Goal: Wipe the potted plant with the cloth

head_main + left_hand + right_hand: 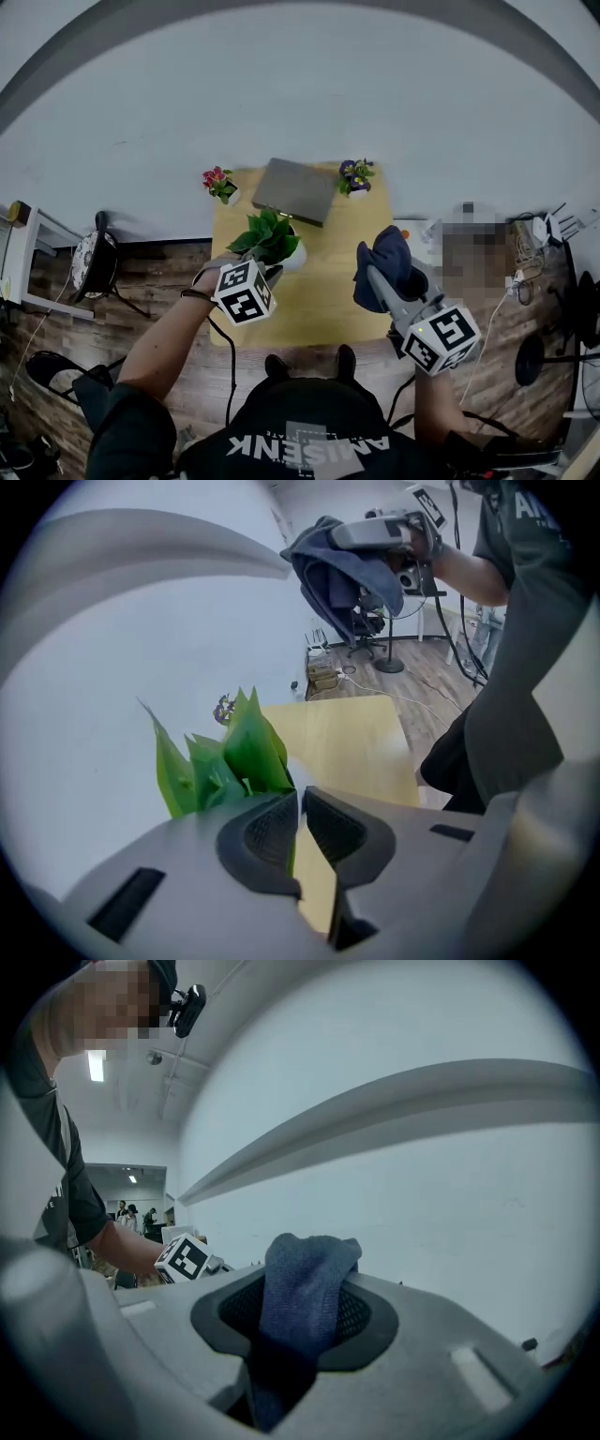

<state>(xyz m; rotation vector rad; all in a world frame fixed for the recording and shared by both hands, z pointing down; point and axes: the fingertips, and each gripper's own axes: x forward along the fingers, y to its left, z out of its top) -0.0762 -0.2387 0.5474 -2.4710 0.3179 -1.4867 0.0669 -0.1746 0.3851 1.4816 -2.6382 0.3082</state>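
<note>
Three potted plants on the tabletop (328, 300): green plant (267, 234) in the middle, red plant (219, 182) at the back left corner, purple plant (354, 176) at the back right. One white pot each. The green plant's pot (295, 256) holds broad green leaves only; the other two hold small flowers. One flat gray slab (295, 190) lies at the back edge between the two flower plants, just behind the green plant. One cloth (389, 258), dark blue. Two grippers, one per hand.

Left gripper (274, 274) is at the green plant's near-left side, pointing down. Its fingers (267, 832) are closed to a thin slit with a sliver of green leaf caught in it. More leaves stick up just past the tips. Can't tell if the pot sits on the tabletop or is off it.

Right gripper (373, 277) is to the right of the green plant, apart from it, over the tabletop's right part. Its fingers (361, 1321) are clamped on the cloth. The cloth bunches up out of the tips and hangs below them. It does not touch the green plant.
</note>
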